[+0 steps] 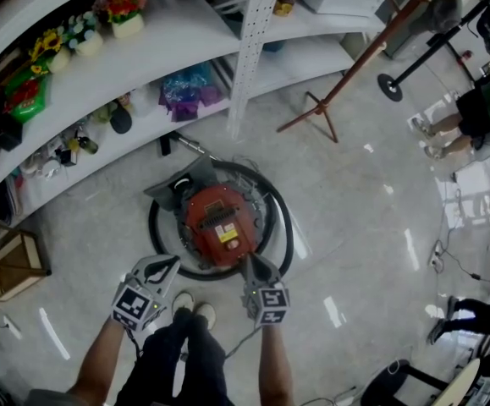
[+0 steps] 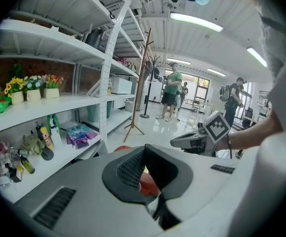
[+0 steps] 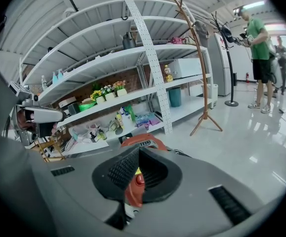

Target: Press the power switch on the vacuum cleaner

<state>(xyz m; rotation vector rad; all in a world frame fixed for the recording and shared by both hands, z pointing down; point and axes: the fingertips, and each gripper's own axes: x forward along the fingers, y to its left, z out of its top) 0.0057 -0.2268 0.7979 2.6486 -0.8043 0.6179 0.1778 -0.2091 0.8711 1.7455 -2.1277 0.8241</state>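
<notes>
The round red canister vacuum cleaner [image 1: 219, 218] sits on the glossy pale floor [image 1: 355, 218], just in front of the person's pale shoes [image 1: 192, 309]. Its long axis runs on a slant. The grey nose end points up and away towards the white metal shelving [image 1: 101, 87], and the red rear end faces the person. A thick black hose [image 1: 283, 227] loops right round the body.

The left gripper [image 1: 170, 266] hangs over the hose at the near left side, its jaws closed tip to tip on nothing. The right gripper [image 1: 251, 262] is likewise clenched and empty, its tip over the near right rim of the red body. Whether it touches I cannot tell. Through the hollow between its pads a small round red button [image 3: 136, 179] shows on the vacuum cleaner.

To the left, the shelving's lowest board stands close by the hose. To the right, the floor lies wide open as far as the wooden coat stand [image 1: 346, 79]. Other people [image 1: 469, 121] stand well away at the far right edge.
</notes>
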